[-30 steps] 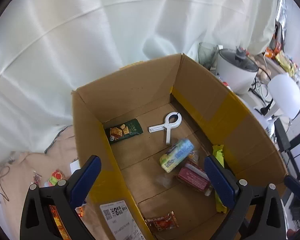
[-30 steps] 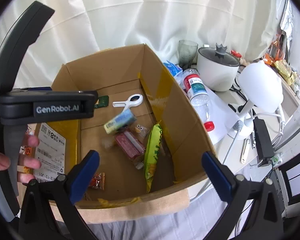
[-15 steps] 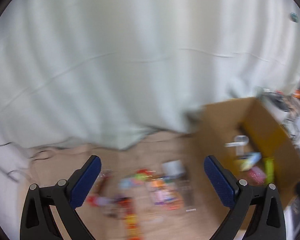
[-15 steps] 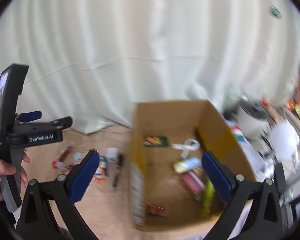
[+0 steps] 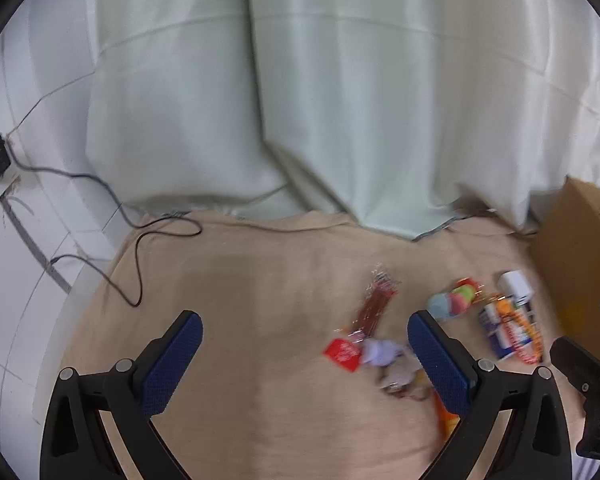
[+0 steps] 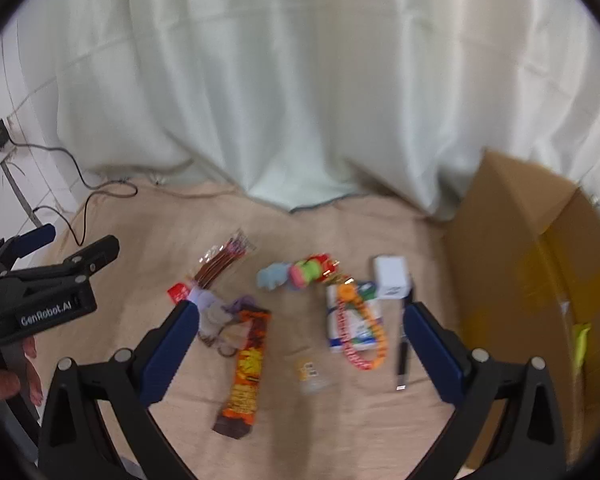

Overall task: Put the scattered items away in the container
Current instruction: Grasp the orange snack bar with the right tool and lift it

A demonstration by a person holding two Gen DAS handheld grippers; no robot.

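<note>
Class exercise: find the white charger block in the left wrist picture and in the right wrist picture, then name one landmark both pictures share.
Left wrist view: the white charger block lies far right on the beige cloth, near the cardboard box.
Right wrist view: right of centre, again beside the box.
Shared landmark: the blue and pink plush toy, left of the block.

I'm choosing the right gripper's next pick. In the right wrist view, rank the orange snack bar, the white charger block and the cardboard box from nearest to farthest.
1. Orange snack bar, between the open fingers, low centre.
2. White charger block, farther, right of centre.
3. Cardboard box, far right edge.
</note>
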